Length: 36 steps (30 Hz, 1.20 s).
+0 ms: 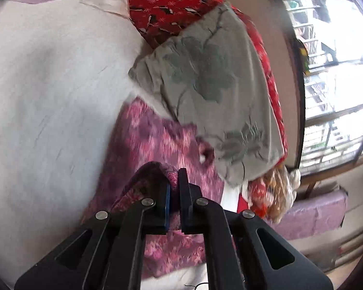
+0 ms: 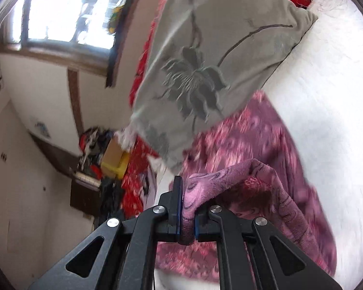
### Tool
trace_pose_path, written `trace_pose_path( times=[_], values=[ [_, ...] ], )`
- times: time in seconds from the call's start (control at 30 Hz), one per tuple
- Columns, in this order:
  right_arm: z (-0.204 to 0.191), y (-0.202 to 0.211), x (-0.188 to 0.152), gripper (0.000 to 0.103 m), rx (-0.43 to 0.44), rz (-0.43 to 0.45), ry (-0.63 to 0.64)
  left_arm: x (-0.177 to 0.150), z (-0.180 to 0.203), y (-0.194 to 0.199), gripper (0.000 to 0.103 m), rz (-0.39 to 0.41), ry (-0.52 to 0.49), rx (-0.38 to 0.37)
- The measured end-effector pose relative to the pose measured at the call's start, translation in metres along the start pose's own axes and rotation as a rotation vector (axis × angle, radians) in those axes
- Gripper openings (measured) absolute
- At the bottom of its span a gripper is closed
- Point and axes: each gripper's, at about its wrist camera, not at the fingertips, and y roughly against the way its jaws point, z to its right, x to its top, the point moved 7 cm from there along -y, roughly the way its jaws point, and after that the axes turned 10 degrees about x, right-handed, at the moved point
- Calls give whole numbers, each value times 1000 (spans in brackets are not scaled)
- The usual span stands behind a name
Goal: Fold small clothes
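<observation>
Jaws of left gripper (image 1: 174, 188) and right gripper (image 2: 188, 203) pinch one pink cloth (image 1: 152, 133) beside one grey pillow (image 1: 205, 82).

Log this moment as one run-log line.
left gripper: shut on pink cloth | right gripper: shut on pink cloth | cloth partly lifted off white bed | grey cushion beside

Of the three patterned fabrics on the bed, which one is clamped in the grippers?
The pink-purple cloth: both the left gripper and the right gripper pinch it. The grey flowered pillow and red blanket lie untouched beyond it.
</observation>
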Motion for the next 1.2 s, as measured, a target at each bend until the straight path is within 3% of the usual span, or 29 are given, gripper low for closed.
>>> trace_pose_path(
  times=[0.27, 0.3, 0.47, 0.53, 0.6, 0.63, 0.77, 0.97, 1.13, 1.17, 1.2],
  values=[
    [61, -54, 59, 8, -82, 64, -148, 51, -12, -62, 4, -44, 66, 84],
    [66, -57, 64, 12, -92, 76, -164, 56, -17, -69, 4, -57, 87, 95],
    [90, -59, 81, 16, -146, 130, -266, 62, -28, -78, 6, -125, 202, 26],
    [83, -48, 88, 25, -129, 170, -246, 63, -25, -66, 13, -103, 193, -3],
    [74, -33, 93, 32, -139, 199, -192, 66, -21, -50, 34, -56, 171, -10],
    [71, -28, 94, 36, -162, 194, -164, 67, -20, -41, 39, -33, 165, -14],
    [67, -22, 82, 40, -333, 88, -17, 52, -11, -26, 45, -12, 84, 1],
    [77, -53, 66, 46, -558, -53, 163, 12, -4, -56, 47, -23, -7, 112],
    [81, -79, 71, 44, -593, -40, 212, -2, 2, -73, 47, 163, -111, 352],
    [79, -83, 71, 39, -594, -48, 234, -2, 4, -75, 47, 183, -132, 384],
    [76, -87, 73, 14, -597, -61, 257, -2, 7, -77, 47, 205, -159, 422]
  ],
)
